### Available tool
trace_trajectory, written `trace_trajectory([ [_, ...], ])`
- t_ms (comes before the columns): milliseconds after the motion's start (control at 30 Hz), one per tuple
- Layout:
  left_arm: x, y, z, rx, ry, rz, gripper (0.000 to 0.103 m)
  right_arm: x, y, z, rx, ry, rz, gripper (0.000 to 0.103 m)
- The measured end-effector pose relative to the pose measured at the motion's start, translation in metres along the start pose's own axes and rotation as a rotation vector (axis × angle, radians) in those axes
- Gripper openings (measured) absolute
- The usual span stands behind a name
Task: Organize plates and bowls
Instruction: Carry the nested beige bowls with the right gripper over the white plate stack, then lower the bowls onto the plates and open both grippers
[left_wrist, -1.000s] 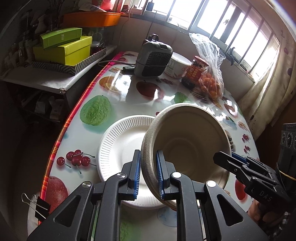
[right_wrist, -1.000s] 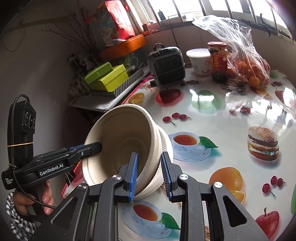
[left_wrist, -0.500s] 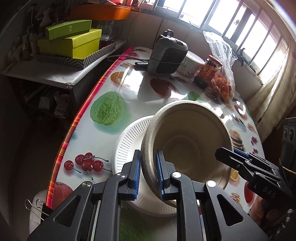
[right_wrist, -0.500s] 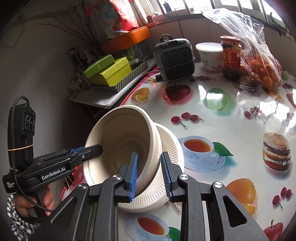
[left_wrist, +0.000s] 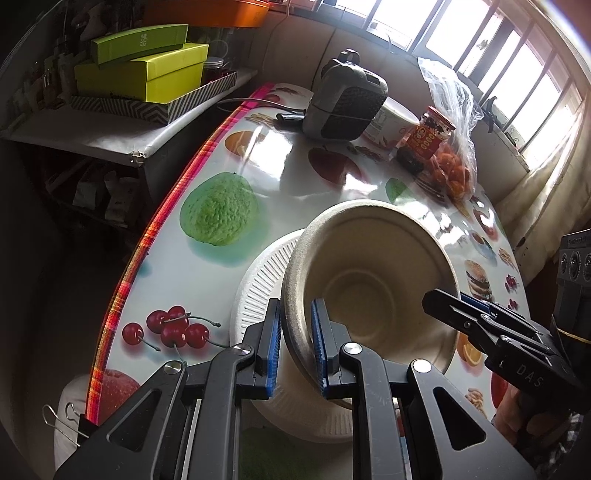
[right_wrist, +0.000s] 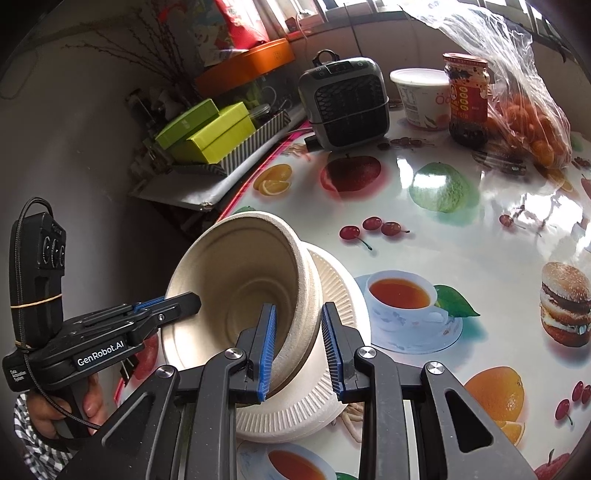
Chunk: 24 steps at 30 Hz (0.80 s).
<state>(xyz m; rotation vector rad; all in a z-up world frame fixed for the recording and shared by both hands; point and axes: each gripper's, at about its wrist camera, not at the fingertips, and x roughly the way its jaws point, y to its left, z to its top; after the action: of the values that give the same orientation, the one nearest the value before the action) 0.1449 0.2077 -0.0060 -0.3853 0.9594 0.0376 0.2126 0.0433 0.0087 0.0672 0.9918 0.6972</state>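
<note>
A beige paper bowl (left_wrist: 373, 280) is held tilted over a white ribbed paper plate (left_wrist: 258, 284) on the fruit-print table. My left gripper (left_wrist: 295, 343) is shut on the bowl's near rim. My right gripper (right_wrist: 299, 343) is shut on the bowl's opposite rim (right_wrist: 303, 295). In the right wrist view the bowl (right_wrist: 236, 280) leans on the plate (right_wrist: 332, 280), and the left gripper (right_wrist: 177, 304) reaches in from the left. In the left wrist view the right gripper (left_wrist: 443, 306) enters from the right.
A grey fan heater (left_wrist: 343, 103), a white tub (right_wrist: 421, 98), a red-label jar (right_wrist: 467, 99) and a bag of oranges (right_wrist: 532, 129) stand at the table's far end. Green boxes (left_wrist: 147, 70) sit on a shelf left. The table edge (left_wrist: 147, 236) runs along the left.
Both grippers have carried the bowl lower and closer over the plate; it now leans on the plate. Both grips are unchanged.
</note>
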Motion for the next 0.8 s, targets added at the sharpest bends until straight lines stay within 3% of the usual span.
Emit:
trace_trajectory([
  [433,-0.001,0.004,0.001,-0.026,-0.003,-0.026,0.017,0.001,-0.001,0.001,0.005,-0.005,-0.006,0.027],
  [533,-0.005,0.003,0.0,-0.014,-0.013,-0.025,0.023,-0.002,-0.002,0.001,0.006,-0.013,-0.007,0.035],
  [600,-0.006,0.003,-0.001,-0.013,-0.017,-0.023,0.034,-0.004,-0.002,0.0,0.01,-0.02,-0.01,0.042],
  [667,-0.007,0.004,-0.002,-0.018,-0.019,-0.024,0.04,-0.006,-0.002,0.0,0.013,-0.026,-0.015,0.044],
  [800,-0.011,0.004,-0.006,-0.025,-0.027,-0.014,0.042,-0.013,-0.002,-0.003,0.008,-0.047,-0.034,0.048],
])
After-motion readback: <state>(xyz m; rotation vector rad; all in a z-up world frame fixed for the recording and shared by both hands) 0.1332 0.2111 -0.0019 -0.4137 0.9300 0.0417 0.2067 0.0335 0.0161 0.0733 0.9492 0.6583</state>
